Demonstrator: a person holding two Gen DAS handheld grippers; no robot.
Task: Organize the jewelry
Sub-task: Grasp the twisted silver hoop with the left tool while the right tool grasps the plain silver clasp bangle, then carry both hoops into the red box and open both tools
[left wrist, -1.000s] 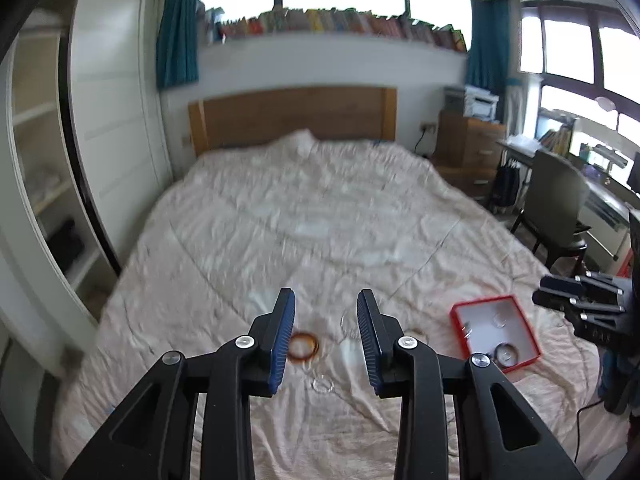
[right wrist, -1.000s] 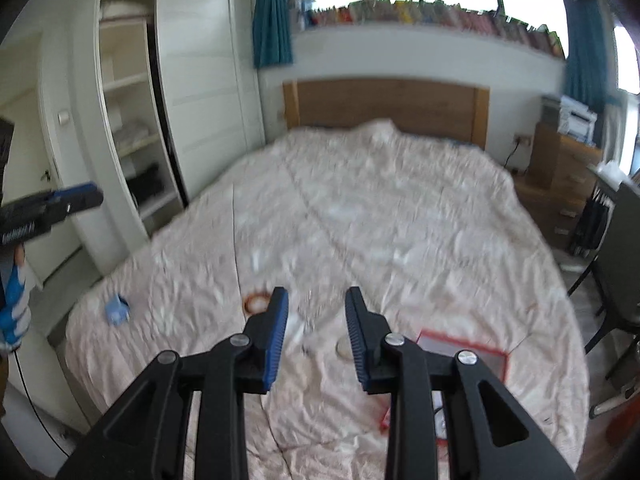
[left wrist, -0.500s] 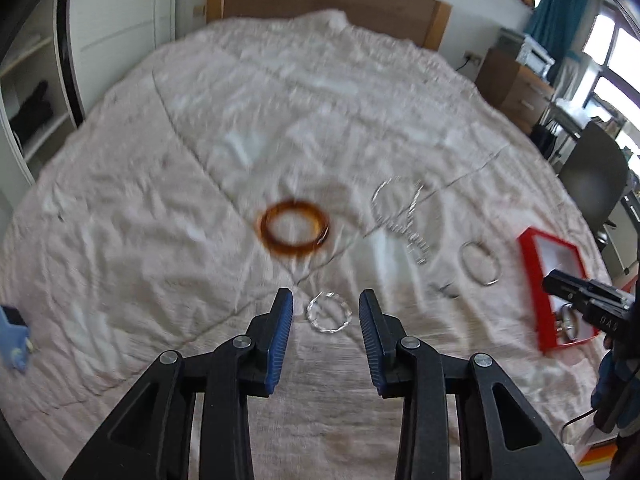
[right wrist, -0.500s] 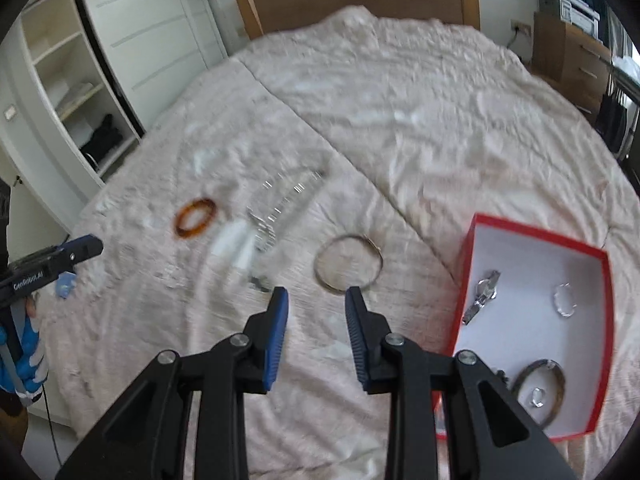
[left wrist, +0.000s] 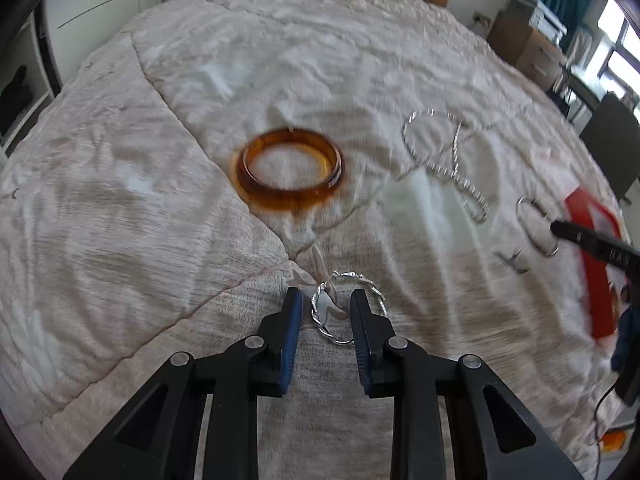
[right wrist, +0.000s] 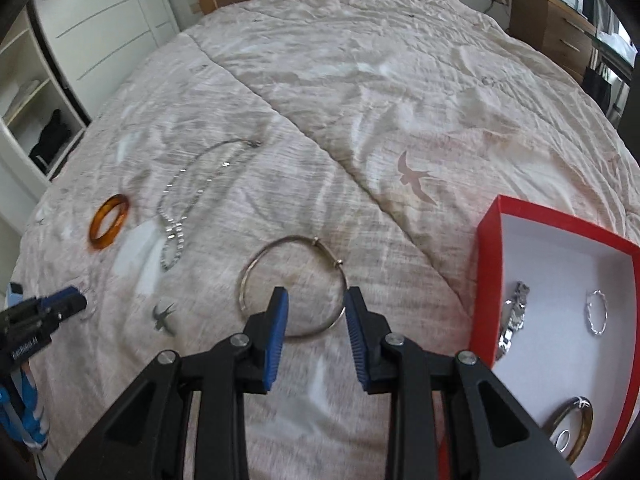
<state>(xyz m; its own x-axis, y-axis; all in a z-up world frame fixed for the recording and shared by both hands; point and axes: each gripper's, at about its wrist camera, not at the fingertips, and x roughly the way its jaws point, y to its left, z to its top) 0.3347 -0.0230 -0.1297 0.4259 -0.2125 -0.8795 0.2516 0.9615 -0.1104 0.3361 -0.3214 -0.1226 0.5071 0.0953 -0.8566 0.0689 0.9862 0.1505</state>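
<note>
Left wrist view, left to right: amber bangle (left wrist: 289, 172) flat on the bed cover (left wrist: 120, 220); nearer the lens, left hand-held gripper (left wrist: 325, 312) tilted down at the bed, fingers parted, straddling a twisted silver hoop (left wrist: 344, 308) lying on the cover, no pad visibly pressing it. Farther right, silver chain (left wrist: 448, 160) in a loose loop, then thin silver bangle (left wrist: 536, 226), with the tip of the other gripper reaching in over it, and the red box (left wrist: 596, 264) at the edge, blurred.

Right wrist view, left to right: left hand-held gripper's tip low over the cover at the left edge, amber bangle and silver chain beyond it. Centre: right hand-held gripper (right wrist: 313, 316) angled downward, fingers spread, poised over the near arc of the thin silver bangle, one pad inside the ring, the other just outside its right rim; contact not discernible. Right: red box open, white inside, holding a watch (right wrist: 514, 320), a small twisted hoop (right wrist: 597, 312), a brown-and-gold bangle (right wrist: 576, 428) and a small ring (right wrist: 563, 439).
</note>
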